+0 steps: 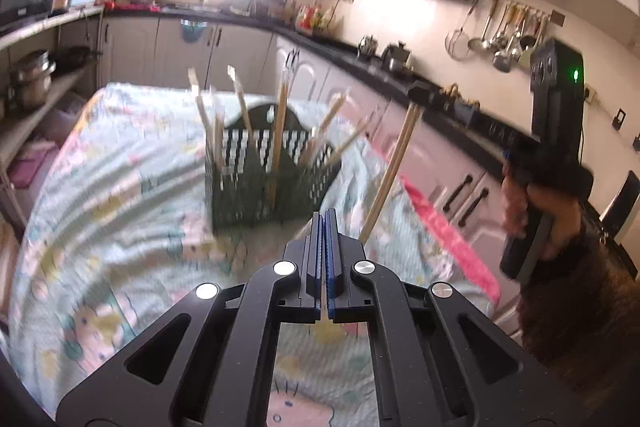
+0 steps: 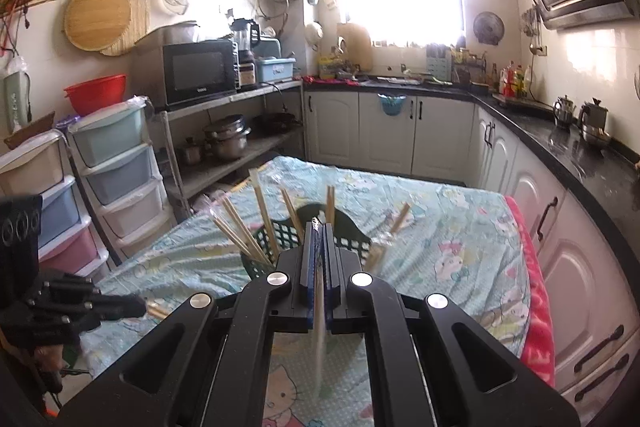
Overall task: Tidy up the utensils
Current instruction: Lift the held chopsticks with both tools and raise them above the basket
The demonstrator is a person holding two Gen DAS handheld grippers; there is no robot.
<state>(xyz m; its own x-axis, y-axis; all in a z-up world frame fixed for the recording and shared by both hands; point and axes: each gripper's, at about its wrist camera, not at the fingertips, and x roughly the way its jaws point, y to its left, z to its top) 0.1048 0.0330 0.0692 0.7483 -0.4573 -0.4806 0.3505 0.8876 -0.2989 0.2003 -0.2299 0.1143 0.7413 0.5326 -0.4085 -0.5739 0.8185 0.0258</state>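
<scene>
Left wrist view first: left gripper (image 1: 324,217) sits low over the cartoon-print tablecloth (image 1: 120,163), fingers pressed together with nothing between them. Ahead we see the dark green slotted utensil basket (image 1: 256,183) standing on the cloth, with several wooden chopsticks (image 1: 280,131) leaning out of it at different angles; picture is blurred so we cannot count them. To the right, the right gripper (image 1: 416,91) is seen from the side, up above the table edge, clamping a pair of chopsticks (image 1: 390,171) that hang down and to the left, lower ends just beside the left fingertips. Ladles (image 1: 500,35) hang on the wall rail behind.

Right wrist view: our right fingers (image 2: 308,259) are closed on that chopstick pair (image 2: 319,307), which runs down between the pads and shows as a pale blurred strip below them. Basket (image 2: 280,239) lies right in front of the fingertips, partly hidden by them, chopsticks (image 2: 244,231) fanning out to the left and right. Left gripper (image 2: 132,305) shows at lower left, over the cloth (image 2: 440,227), well apart from the basket. Microwave (image 2: 200,71) sits on the shelf behind.
</scene>
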